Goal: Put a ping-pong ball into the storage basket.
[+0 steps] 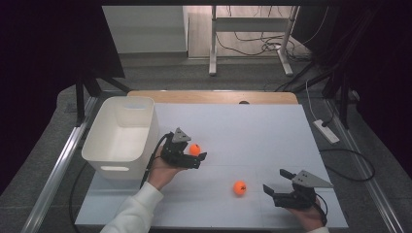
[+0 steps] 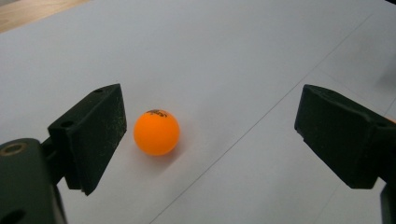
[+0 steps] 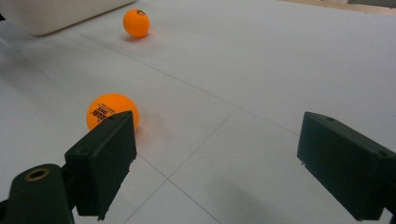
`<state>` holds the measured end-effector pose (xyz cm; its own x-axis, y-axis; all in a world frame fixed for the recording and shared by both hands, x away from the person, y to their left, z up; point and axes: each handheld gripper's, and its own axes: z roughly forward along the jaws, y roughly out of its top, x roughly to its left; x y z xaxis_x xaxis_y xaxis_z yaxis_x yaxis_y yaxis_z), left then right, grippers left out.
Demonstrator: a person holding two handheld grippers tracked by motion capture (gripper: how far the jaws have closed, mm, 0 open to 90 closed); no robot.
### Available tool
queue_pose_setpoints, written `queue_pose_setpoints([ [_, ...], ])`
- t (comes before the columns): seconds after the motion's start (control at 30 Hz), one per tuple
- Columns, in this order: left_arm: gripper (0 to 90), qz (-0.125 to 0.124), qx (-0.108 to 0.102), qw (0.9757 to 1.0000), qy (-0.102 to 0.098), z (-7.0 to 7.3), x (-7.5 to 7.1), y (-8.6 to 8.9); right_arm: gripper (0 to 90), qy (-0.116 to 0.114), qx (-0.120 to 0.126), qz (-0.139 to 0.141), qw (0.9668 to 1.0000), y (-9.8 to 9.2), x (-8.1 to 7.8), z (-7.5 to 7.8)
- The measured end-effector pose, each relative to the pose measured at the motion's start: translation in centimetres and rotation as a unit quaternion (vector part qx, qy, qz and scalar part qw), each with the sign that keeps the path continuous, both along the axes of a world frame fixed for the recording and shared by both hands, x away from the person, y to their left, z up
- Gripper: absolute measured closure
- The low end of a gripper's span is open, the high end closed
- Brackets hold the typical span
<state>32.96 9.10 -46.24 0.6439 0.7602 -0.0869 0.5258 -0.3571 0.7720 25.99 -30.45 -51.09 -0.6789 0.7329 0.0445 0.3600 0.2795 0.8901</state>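
Observation:
Two orange balls lie on the white table top (image 1: 252, 126). One ball (image 1: 195, 149) sits between the jaws of my left gripper (image 1: 196, 153), which a hand holds beside the white bin. In the left gripper view this ball (image 2: 156, 132) rests on the surface close to the left jaw, untouched, and the left gripper (image 2: 210, 116) is open wide. The other ball (image 1: 239, 188) lies nearer the front, left of my right gripper (image 1: 275, 180). In the right gripper view that ball (image 3: 109, 112) sits just beyond the left jaw tip; the right gripper (image 3: 215, 135) is open and empty.
An empty white bin (image 1: 121, 136) stands at the table's left side, and its wall (image 3: 56, 11) appears in the right gripper view near the far ball (image 3: 136, 22). A wooden strip (image 1: 214, 96) runs along the back edge. Cables lie on the floor to the right.

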Motion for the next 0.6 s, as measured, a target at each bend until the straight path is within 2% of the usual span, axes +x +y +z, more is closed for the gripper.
queue_pose_setpoints([
  [0.23,10.3,0.010,0.006,0.9999,0.008,-0.3,1.3,-0.3,11.6,-0.001,0.000,-0.001,1.0000,0.0,0.0,0.0],
  [0.5,10.4,0.022,0.021,0.9992,0.027,-1.5,2.9,-0.5,11.7,-0.001,-0.001,-0.001,1.0000,0.0,0.0,0.0],
  [0.6,10.4,0.026,0.020,0.9989,0.032,-1.9,3.3,-0.4,11.7,-0.001,-0.003,-0.002,1.0000,0.0,0.0,0.0],
])
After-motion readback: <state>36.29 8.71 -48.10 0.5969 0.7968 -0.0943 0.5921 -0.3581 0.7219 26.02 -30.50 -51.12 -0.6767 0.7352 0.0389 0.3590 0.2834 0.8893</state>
